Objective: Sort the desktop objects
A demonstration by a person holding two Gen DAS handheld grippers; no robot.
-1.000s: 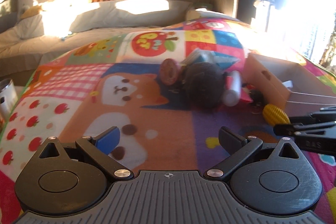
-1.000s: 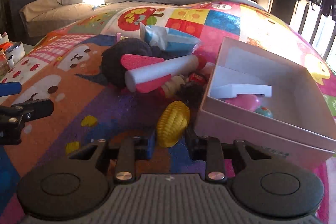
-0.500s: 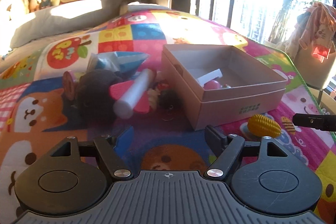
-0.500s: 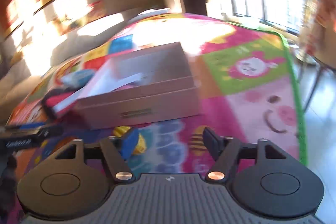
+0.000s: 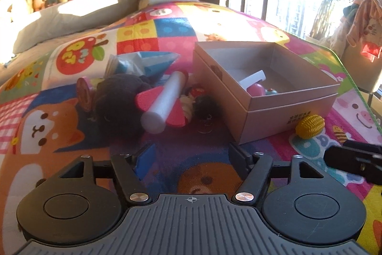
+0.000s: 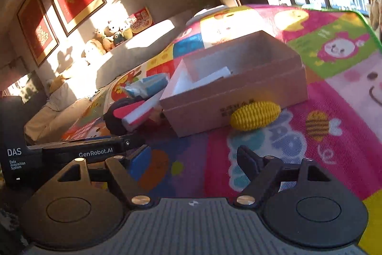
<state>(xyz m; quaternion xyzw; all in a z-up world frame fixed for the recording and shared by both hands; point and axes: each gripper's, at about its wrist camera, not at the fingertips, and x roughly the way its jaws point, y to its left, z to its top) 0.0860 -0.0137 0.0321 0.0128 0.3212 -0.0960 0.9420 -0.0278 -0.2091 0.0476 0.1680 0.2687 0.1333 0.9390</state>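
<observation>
My right gripper (image 6: 194,159) hangs low over the play mat (image 6: 334,97) with its fingers spread wide and nothing between them, aimed at the yellow ribbed corn toy (image 6: 255,116) that lies just ahead, touching or nearly touching the near wall of the cardboard box (image 6: 238,97); I judge that the toy still has to go into the box, so the wide opening suits a grasp across its rounded body. My left gripper (image 5: 191,154) is equally wide open and empty, held low in front of the pile on the left of the box, where a white foam tube (image 5: 164,102) with pink fins lies across a dark fuzzy ball (image 5: 117,97), a blue and white packet (image 5: 148,61) sits behind them, and a small dark pompom (image 5: 205,106) lies close to the box wall. The box stands open-topped so things can be dropped in from above, and it already holds a white piece (image 5: 253,78), a pink ball (image 5: 256,89) and something small and teal beside it. The side of my left tool, seen from the right wrist, reads "GenRobot.AI", "DAS" and "Data Acquisition System"; the box front carries small printed characters too blurred to read
</observation>
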